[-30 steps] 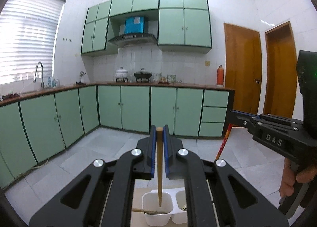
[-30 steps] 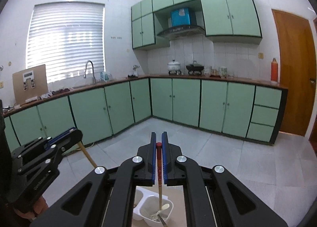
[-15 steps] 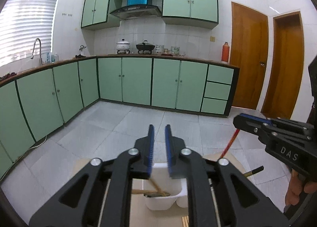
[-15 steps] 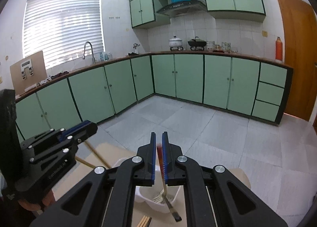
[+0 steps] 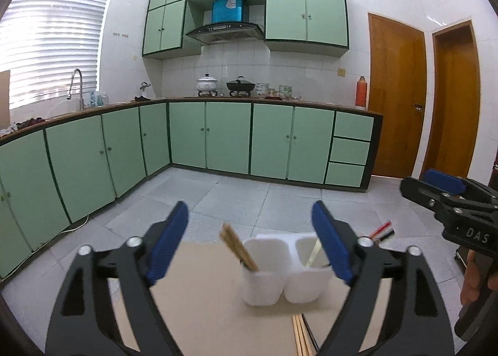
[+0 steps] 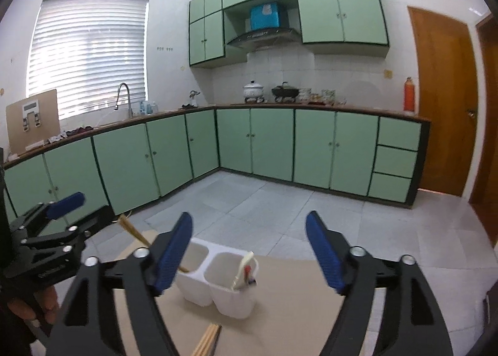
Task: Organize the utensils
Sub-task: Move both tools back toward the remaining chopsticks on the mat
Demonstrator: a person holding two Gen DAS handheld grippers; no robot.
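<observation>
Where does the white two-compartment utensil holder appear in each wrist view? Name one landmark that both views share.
Left wrist view: the white utensil holder stands low, right of centre, on the beige board, nearer the right-hand finger of the tongs.
Right wrist view: the holder stands low, left of centre, beside the left-hand finger.
Shared landmark: the blue box above the range hood.

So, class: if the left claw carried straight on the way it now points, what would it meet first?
Probably the white two-cup holder on the cardboard sheet, most likely its left cup holding wooden chopsticks. The left claw, jaws opening and empty, points slightly downward at it; depth is uncertain.
</observation>
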